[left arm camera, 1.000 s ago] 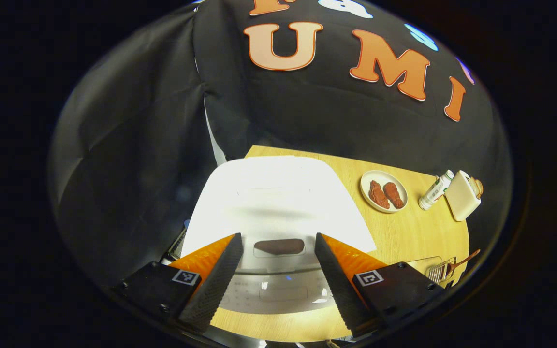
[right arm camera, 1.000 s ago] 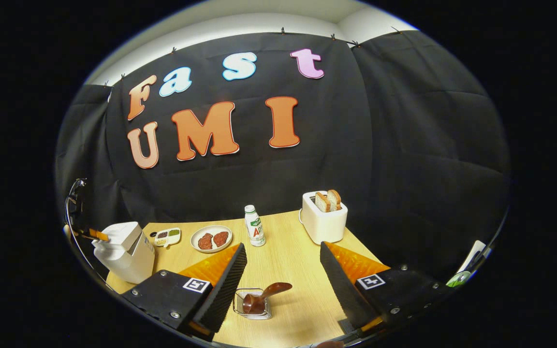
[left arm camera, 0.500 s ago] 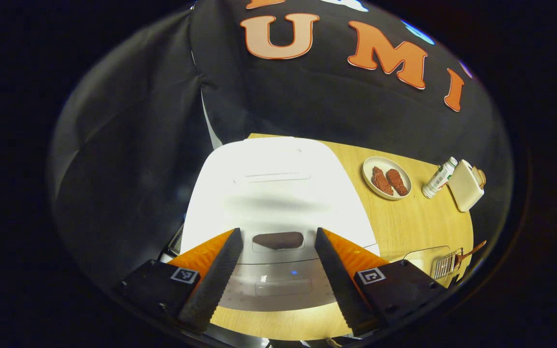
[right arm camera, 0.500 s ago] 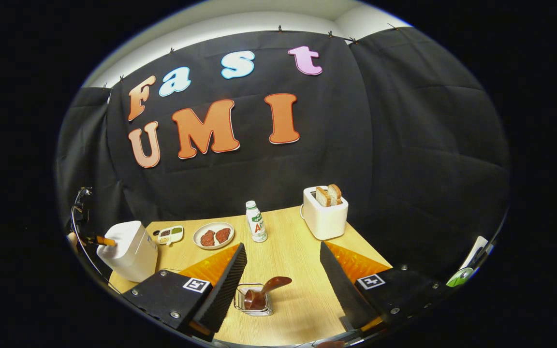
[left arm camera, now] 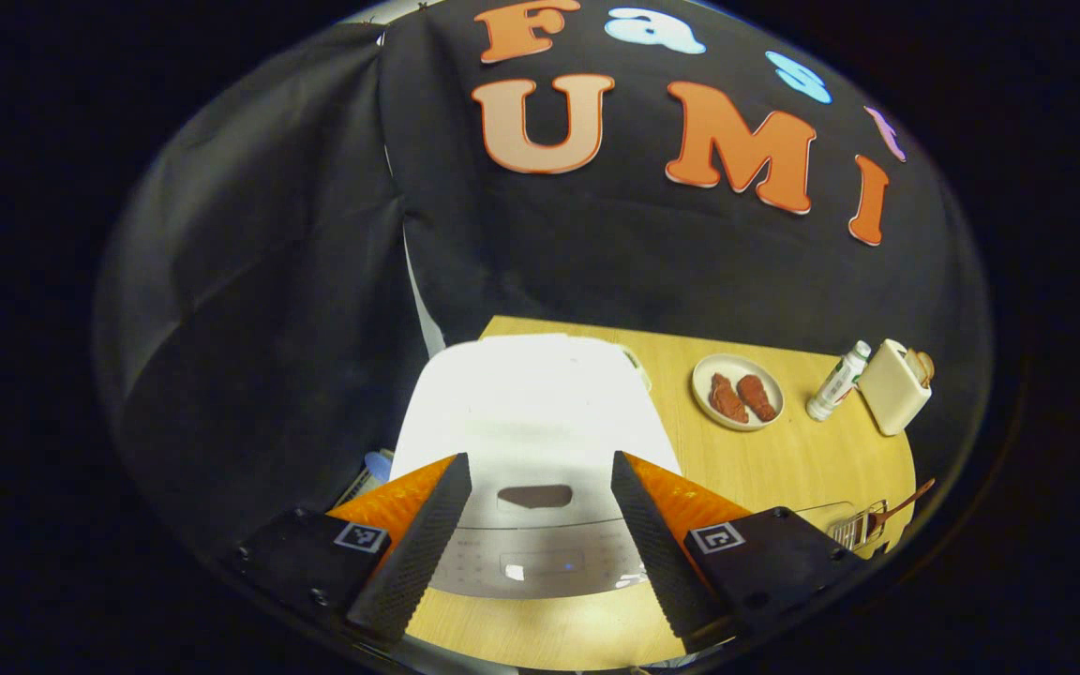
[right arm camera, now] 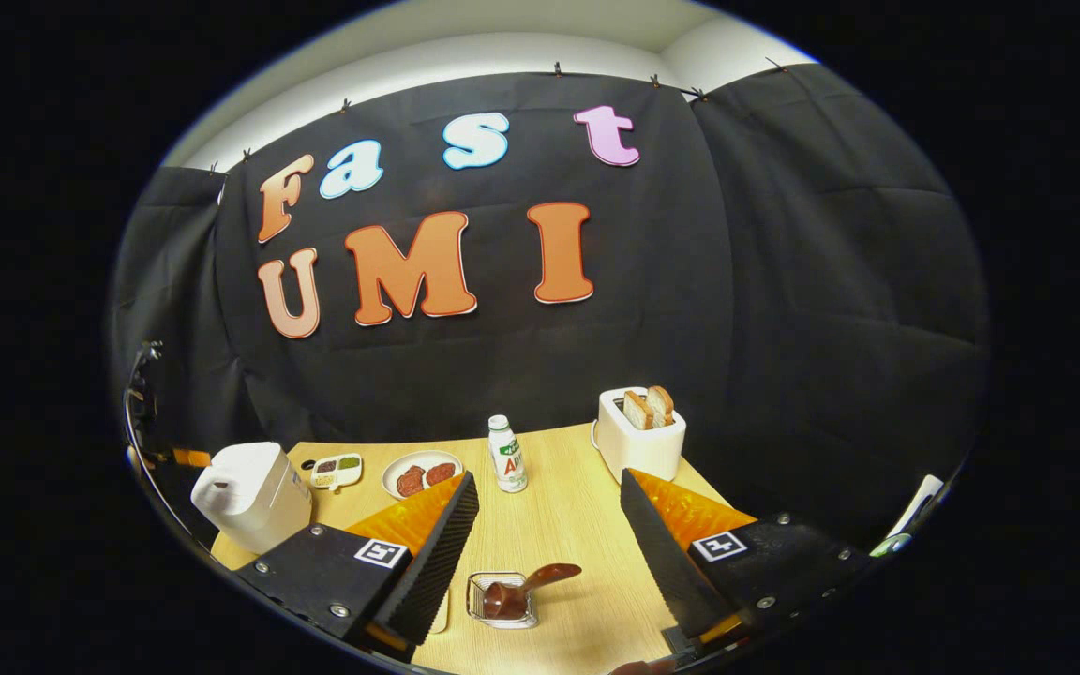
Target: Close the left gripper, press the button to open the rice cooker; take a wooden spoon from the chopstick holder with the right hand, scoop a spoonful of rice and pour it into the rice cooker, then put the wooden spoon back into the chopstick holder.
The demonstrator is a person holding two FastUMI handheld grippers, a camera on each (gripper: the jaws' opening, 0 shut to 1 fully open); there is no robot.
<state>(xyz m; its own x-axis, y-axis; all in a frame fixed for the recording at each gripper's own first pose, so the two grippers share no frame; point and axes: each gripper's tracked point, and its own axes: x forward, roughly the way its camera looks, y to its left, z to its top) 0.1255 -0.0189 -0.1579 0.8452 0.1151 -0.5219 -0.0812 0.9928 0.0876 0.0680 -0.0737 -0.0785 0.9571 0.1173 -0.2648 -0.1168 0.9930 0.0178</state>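
The white rice cooker (left arm camera: 531,412) stands with its lid down, directly ahead in the left gripper view. Its dark button (left arm camera: 534,496) lies between my fingers and above the grey control panel (left arm camera: 540,562). My left gripper (left arm camera: 537,459) is open and hovers over the cooker's front without touching it. In the right gripper view a wire chopstick holder (right arm camera: 501,598) holds the dark wooden spoon (right arm camera: 531,583), whose handle leans right. My right gripper (right arm camera: 548,476) is open above and behind the holder, empty. The cooker (right arm camera: 254,492) sits at the far left there.
A plate of meat (right arm camera: 420,473), a small bottle (right arm camera: 506,455), a toaster with bread (right arm camera: 641,436) and a small condiment dish (right arm camera: 336,469) stand along the back of the wooden table (right arm camera: 559,534). Black cloth walls close in behind and to the left.
The left gripper has drawn back from the cooker, which now looks smaller and farther off. The right gripper view has shifted slightly. Both grippers stay open.
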